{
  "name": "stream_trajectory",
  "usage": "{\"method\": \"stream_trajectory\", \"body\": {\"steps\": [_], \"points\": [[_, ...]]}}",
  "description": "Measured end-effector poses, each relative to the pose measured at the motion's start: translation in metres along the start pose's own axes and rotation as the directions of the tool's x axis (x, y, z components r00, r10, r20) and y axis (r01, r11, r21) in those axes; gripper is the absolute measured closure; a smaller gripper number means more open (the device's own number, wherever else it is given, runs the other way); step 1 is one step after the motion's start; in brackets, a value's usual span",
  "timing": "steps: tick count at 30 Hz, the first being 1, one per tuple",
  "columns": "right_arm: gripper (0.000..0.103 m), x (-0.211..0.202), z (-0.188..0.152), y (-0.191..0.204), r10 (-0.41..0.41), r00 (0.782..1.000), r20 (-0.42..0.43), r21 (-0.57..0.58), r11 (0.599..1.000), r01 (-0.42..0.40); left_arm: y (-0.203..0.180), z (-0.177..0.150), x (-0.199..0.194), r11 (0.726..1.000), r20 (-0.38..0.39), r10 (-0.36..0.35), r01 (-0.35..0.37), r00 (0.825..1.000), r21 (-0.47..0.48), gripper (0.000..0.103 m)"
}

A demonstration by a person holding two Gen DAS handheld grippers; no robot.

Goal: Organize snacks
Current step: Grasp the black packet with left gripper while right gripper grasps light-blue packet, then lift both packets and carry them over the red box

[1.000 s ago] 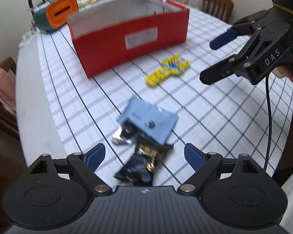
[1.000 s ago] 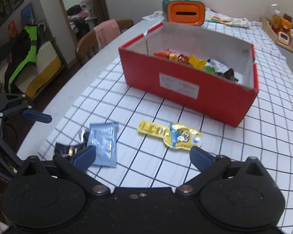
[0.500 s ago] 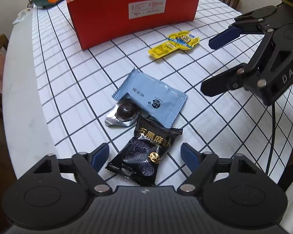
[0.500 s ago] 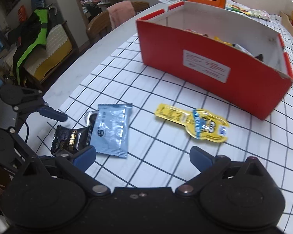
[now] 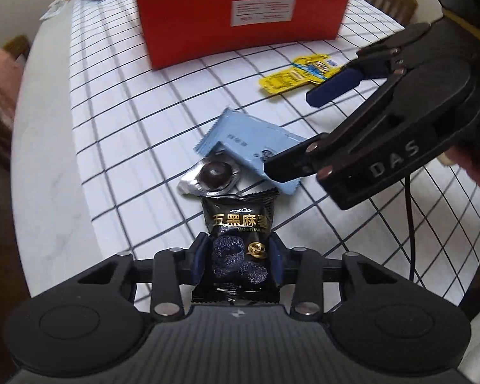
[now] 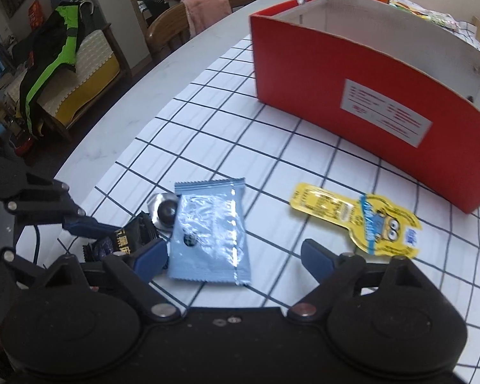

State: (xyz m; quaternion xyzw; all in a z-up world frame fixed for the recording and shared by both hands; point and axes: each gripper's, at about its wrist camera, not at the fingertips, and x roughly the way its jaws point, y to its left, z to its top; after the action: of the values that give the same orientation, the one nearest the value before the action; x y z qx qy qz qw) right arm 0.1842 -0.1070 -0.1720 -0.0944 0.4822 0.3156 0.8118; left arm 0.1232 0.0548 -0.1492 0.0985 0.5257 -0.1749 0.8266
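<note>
The left hand-held gripper (image 5: 236,264) has dropped onto the black packet (image 5: 238,243) near the tabletop's (image 5: 48,192) edge, and its jaws, wide a second ago, are closing, pads now against the packet's sides; I judge the pick nearly secured. The right hand-held gripper (image 6: 232,260) has swung in over the blue packet (image 6: 211,236), jaws closing but apart, gripping nothing. Both point steeply down. The red box (image 6: 336,96) waits toward the far edge.
</note>
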Motion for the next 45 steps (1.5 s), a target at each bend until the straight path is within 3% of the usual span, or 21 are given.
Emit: {"method": "stream_trajectory", "body": {"steps": [10, 18, 23, 29, 45], "points": [[0.027, 0.014, 0.002, 0.021, -0.001, 1.0, -0.016, -0.098, 0.995, 0.0, 0.019, -0.025, -0.02, 0.98, 0.015, 0.023, -0.02, 1.0, -0.198, 0.066], [0.036, 0.02, 0.001, 0.032, -0.027, 1.0, -0.001, -0.145, 0.989, 0.027, 0.016, -0.034, -0.028, 0.971, 0.026, 0.067, -0.059, 0.997, -0.23, 0.066], [0.048, 0.018, -0.001, 0.032, -0.046, 0.999, 0.017, -0.15, 0.988, 0.048, 0.016, -0.036, -0.032, 0.966, 0.036, 0.074, -0.063, 0.997, -0.25, 0.066], [0.057, 0.009, -0.007, 0.025, -0.031, 0.999, 0.029, -0.105, 0.994, 0.033, 0.017, -0.034, -0.037, 0.962, 0.052, 0.076, -0.06, 0.996, -0.268, 0.067], [0.057, -0.032, -0.025, -0.003, -0.015, 0.998, 0.064, 0.067, 0.998, 0.011, 0.016, -0.022, -0.033, 0.963, 0.036, 0.06, -0.049, 0.998, -0.265, 0.074]]}}
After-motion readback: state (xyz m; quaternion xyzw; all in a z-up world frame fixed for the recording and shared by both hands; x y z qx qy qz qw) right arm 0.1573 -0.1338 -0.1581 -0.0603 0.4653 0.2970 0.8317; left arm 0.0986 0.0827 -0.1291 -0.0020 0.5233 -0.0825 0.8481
